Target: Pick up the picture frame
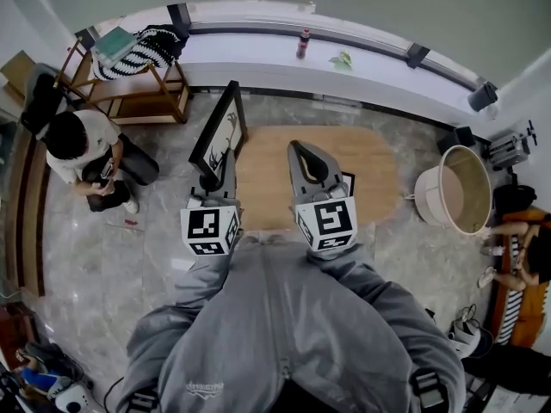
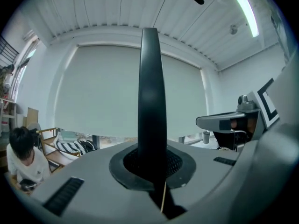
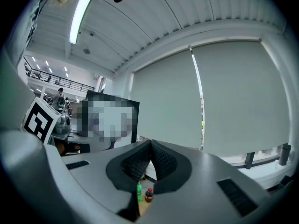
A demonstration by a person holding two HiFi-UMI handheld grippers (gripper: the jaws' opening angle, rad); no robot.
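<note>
The picture frame (image 1: 219, 132) is black-edged and holds a pale picture with dark figures. It stands upright in the air over the left end of the wooden table (image 1: 370, 157). My left gripper (image 1: 211, 179) is shut on its lower edge. In the left gripper view the frame (image 2: 150, 101) shows edge-on as a dark vertical bar rising from between the pads. My right gripper (image 1: 301, 153) hovers over the table beside it, shut with nothing in it. In the right gripper view the frame (image 3: 110, 120) hangs to the left.
A round tub (image 1: 456, 188) stands right of the table. At back left is a wooden shelf cart (image 1: 129, 93) with a striped cloth. A person (image 1: 86, 157) sits on the floor at left. A bottle (image 1: 303, 43) stands on the window ledge.
</note>
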